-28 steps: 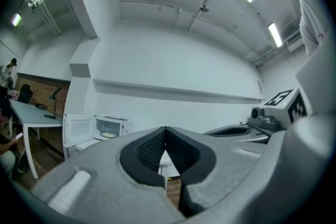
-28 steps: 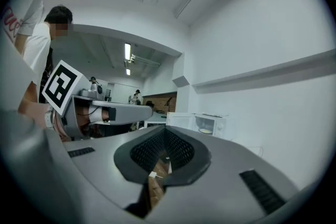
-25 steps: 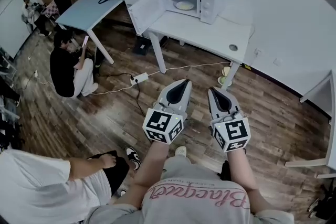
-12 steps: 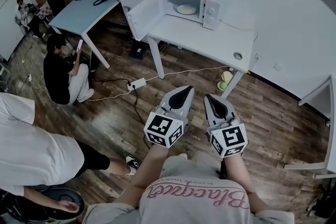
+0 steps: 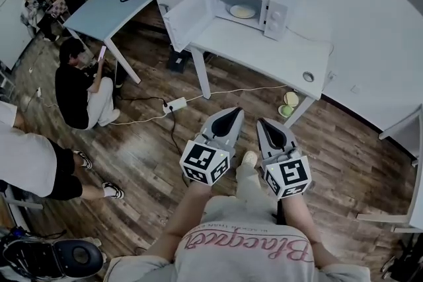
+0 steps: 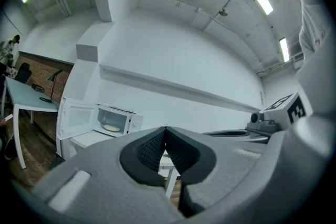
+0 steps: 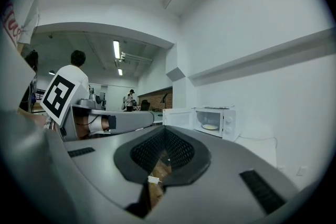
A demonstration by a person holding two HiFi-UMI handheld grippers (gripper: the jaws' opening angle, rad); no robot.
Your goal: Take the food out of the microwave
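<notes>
The left gripper (image 5: 228, 113) and right gripper (image 5: 270, 123) are both seen pinched fully shut with nothing between the tips. They are held side by side, pointed level over the wood floor (image 5: 152, 155), well apart from the white table (image 5: 271, 53). The food (image 5: 242, 11) (a pale flat round, finer detail not readable) is seen inside the microwave (image 5: 274, 10), which is set at the table's far left corner with its door (image 5: 187, 15) swung open.

We log the microwave (image 5: 248, 2) as white, its table (image 5: 264, 53) white too; the food (image 5: 242, 10) inside pale yellow. Floor (image 5: 152, 155): brown wood planks. We note the left gripper (image 5: 230, 111) and right gripper (image 5: 265, 122) grey, their cubes bearing black-and-white square markers. Far table (image 5: 106, 10) pale blue
</notes>
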